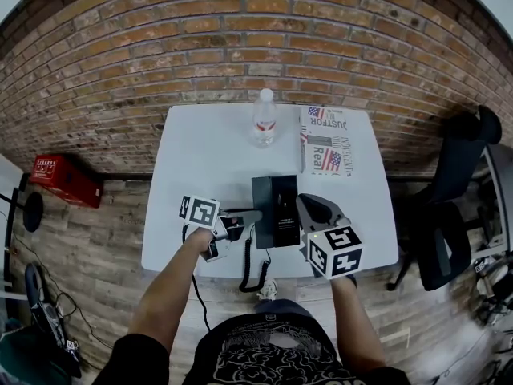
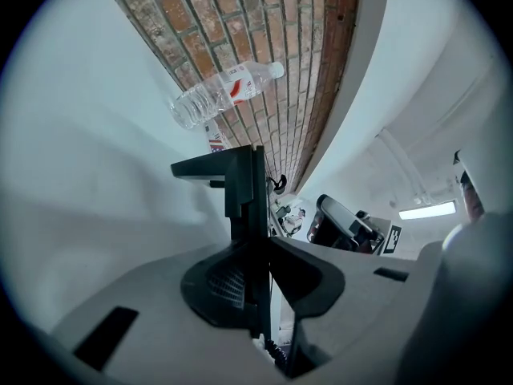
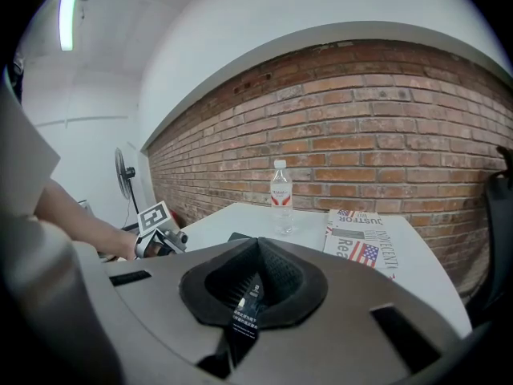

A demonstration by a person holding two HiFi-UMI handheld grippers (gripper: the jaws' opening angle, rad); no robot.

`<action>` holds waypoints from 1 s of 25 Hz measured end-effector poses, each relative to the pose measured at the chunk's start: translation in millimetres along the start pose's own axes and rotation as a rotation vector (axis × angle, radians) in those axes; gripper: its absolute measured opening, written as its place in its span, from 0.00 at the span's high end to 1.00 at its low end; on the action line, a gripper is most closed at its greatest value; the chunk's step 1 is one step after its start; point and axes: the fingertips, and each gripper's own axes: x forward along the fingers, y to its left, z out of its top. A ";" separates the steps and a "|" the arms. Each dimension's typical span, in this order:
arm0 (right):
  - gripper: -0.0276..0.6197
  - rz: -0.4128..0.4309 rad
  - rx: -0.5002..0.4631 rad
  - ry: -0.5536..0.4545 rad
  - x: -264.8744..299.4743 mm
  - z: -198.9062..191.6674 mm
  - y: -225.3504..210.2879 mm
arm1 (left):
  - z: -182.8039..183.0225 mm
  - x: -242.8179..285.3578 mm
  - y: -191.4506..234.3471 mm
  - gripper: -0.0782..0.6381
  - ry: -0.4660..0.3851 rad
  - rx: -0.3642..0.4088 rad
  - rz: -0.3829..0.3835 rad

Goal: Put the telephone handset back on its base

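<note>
Handset (image 2: 244, 207) is clamped in L gripper (image 1: 228, 224), just left of base (image 1: 276, 211). R gripper (image 3: 257, 251) is clenched, apparently empty. Handset judged light, rigid, slick; mid-body hold advised, cord (image 1: 255, 271) drags.

The person wears a black T-shirt (image 1: 268, 351), seemingly white-patterned; grey left tool (image 1: 244, 217) and right tool (image 1: 315, 207) bear black-and-white marker cubes (image 1: 335, 251).

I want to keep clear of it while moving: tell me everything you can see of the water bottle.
The water bottle is clear plastic with a white cap and a red-and-white label. It stands upright, capped, at the far middle of the white table near the brick wall, left of the newspaper with a gap between them. Only the table touches it.
</note>
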 end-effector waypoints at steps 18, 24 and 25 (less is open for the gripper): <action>0.95 0.019 0.001 -0.006 3.3 0.9 5.9 | 1.6 -1.8 2.5 0.78 -0.012 0.011 0.054; 0.95 0.027 0.004 -0.010 5.0 1.4 9.9 | 4.1 -10.2 5.1 0.75 -0.032 0.022 0.092; 0.95 0.029 0.005 -0.010 5.1 1.7 10.7 | 5.0 -12.0 5.0 0.75 -0.037 0.025 0.099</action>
